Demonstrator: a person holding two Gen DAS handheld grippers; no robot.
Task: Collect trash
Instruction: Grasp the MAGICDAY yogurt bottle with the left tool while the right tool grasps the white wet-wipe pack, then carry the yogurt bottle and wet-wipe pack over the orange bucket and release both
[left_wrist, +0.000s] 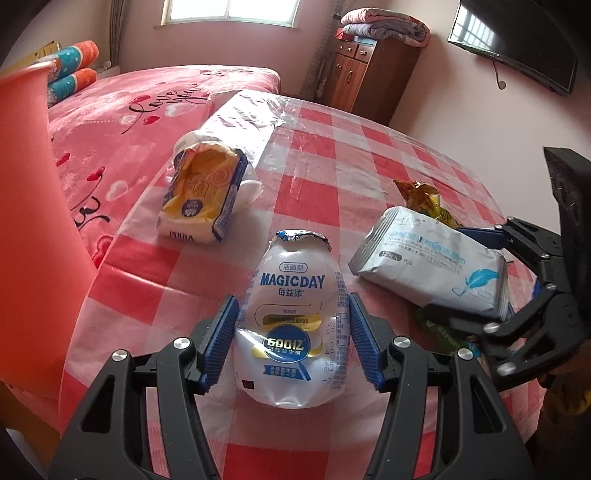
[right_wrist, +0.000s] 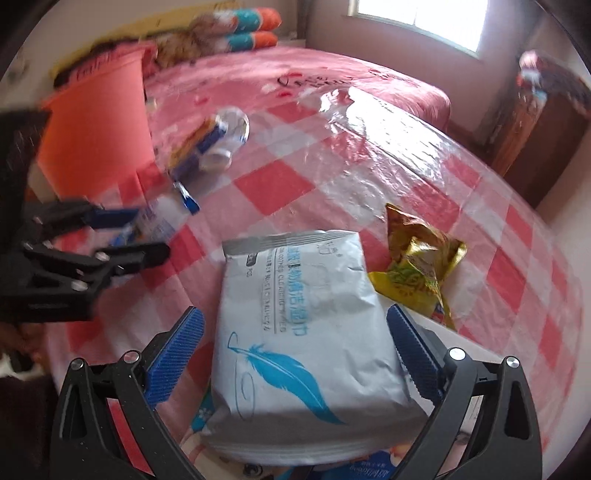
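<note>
Left gripper (left_wrist: 291, 339), jaws clamped on a crushed white plastic drink bottle (left_wrist: 293, 325). Right gripper (right_wrist: 295, 354), jaws apart around a white wipes packet (right_wrist: 306, 332), lower centre.

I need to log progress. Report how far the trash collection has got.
Done: nothing visible; the orange bin's inside is hidden. In hand: left gripper grips the MAGICDAY bottle; right gripper straddles the wipes pack. Left: the tissue pack and yellow snack bag.

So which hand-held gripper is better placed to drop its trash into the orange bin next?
Left. The left hand-held gripper holds the MAGICDAY bottle right beside the orange bin; the right hand-held gripper, around the wipes pack, sits farther away.
</note>
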